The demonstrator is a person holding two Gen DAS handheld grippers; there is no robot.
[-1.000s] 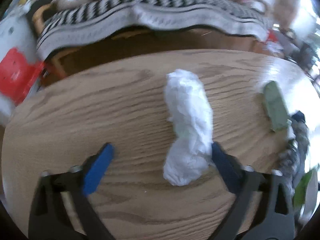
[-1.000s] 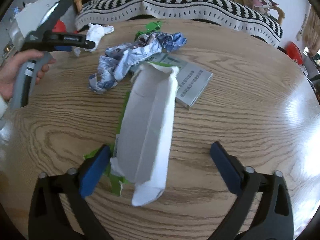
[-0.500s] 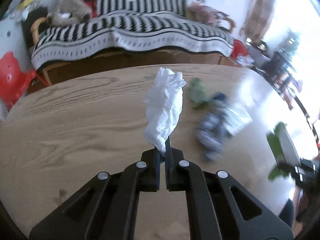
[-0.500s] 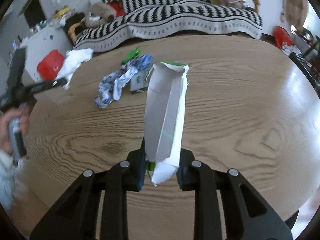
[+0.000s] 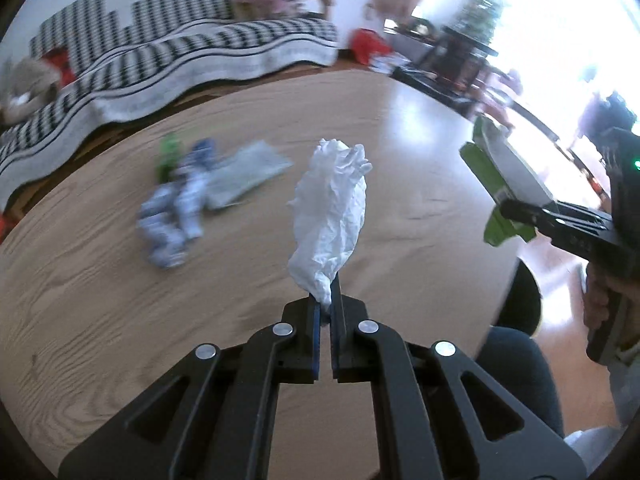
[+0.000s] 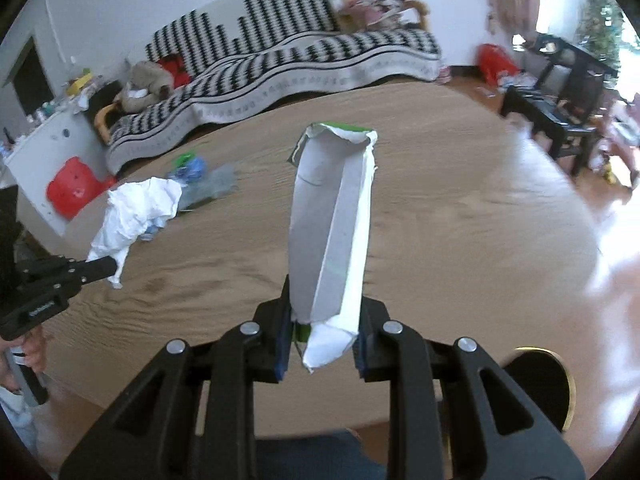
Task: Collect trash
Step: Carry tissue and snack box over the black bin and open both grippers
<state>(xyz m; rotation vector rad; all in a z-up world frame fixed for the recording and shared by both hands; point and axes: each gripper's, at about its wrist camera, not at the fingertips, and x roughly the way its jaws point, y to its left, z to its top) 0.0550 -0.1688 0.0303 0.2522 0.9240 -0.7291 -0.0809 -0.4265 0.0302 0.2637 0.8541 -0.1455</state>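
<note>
My left gripper (image 5: pixel 327 309) is shut on a crumpled white tissue (image 5: pixel 330 216), held up above the round wooden table (image 5: pixel 100 300). The same tissue (image 6: pixel 136 212) shows at the left of the right wrist view, in the left gripper (image 6: pixel 110 268). My right gripper (image 6: pixel 322 312) is shut on a torn-open white and green carton (image 6: pixel 332 224) that stands up from its jaws; this carton (image 5: pixel 504 168) also appears at the right of the left wrist view. A crumpled blue and white wrapper (image 5: pixel 176 220), a flat grey packet (image 5: pixel 244 172) and a green scrap (image 5: pixel 168 152) lie on the table.
A sofa with a black and white striped cover (image 6: pixel 280 48) stands behind the table. A red stool (image 6: pixel 74 192) sits at the far left, a dark side table (image 6: pixel 560 92) at the right. A dark round bin opening (image 6: pixel 536 384) lies below the table's near edge.
Both grippers closed on their items and lifted them off the table: the left took the tissue, the right the carton. Both then swung away, towards the table's near right edge.
</note>
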